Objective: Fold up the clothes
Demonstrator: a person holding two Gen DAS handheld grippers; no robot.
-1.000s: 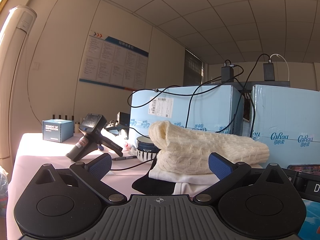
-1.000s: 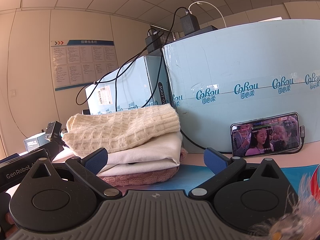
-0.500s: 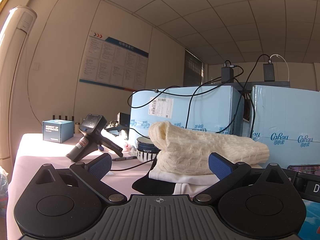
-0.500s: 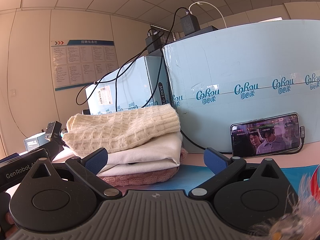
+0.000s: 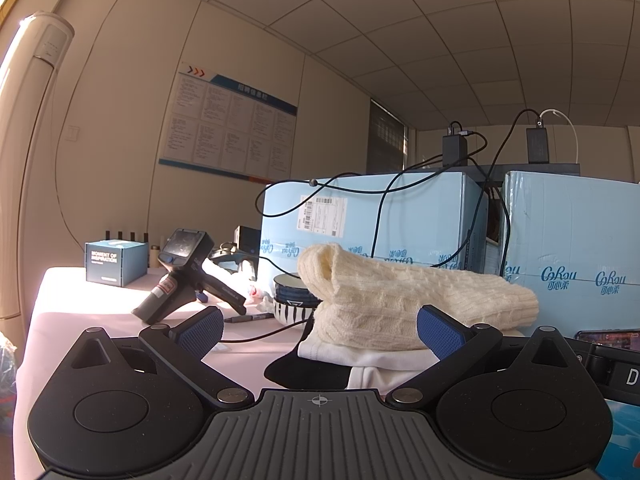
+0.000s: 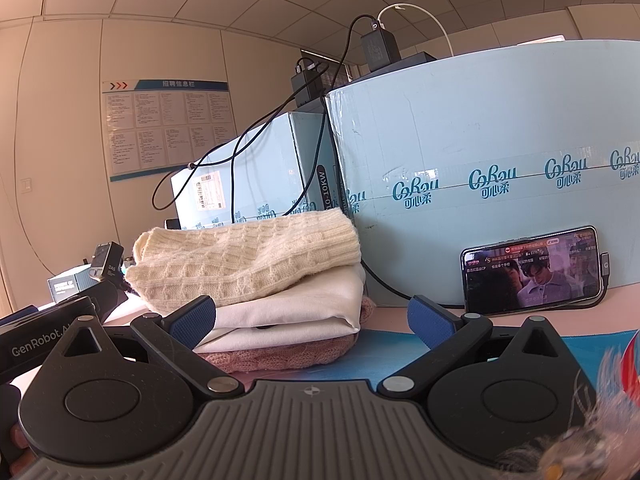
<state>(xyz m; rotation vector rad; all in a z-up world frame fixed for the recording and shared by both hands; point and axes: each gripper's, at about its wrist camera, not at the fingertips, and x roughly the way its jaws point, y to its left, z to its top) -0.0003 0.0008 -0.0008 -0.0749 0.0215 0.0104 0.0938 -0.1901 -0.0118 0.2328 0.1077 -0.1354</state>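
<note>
A pile of folded clothes sits on the table just past both grippers. On top lies a cream knitted sweater (image 5: 404,300) (image 6: 248,260). Under it is a white garment (image 6: 296,304) (image 5: 380,360), then a pink knit piece (image 6: 288,354) at the bottom. A black cloth (image 5: 300,370) sticks out at the pile's near left in the left wrist view. My left gripper (image 5: 318,328) stands open in front of the pile, nothing between its fingers. My right gripper (image 6: 312,318) is open too, level with the pile's lower layers, holding nothing.
Light blue cartons (image 5: 400,216) (image 6: 480,168) with cables and chargers stand behind the pile. A phone (image 6: 532,270) playing video leans on the right carton. A spare handheld gripper (image 5: 188,276), a striped bowl (image 5: 292,300), a pen (image 5: 248,318) and a small box (image 5: 116,262) lie left.
Neither gripper nor the clothes have moved. Only the picture on the phone's screen has changed.
</note>
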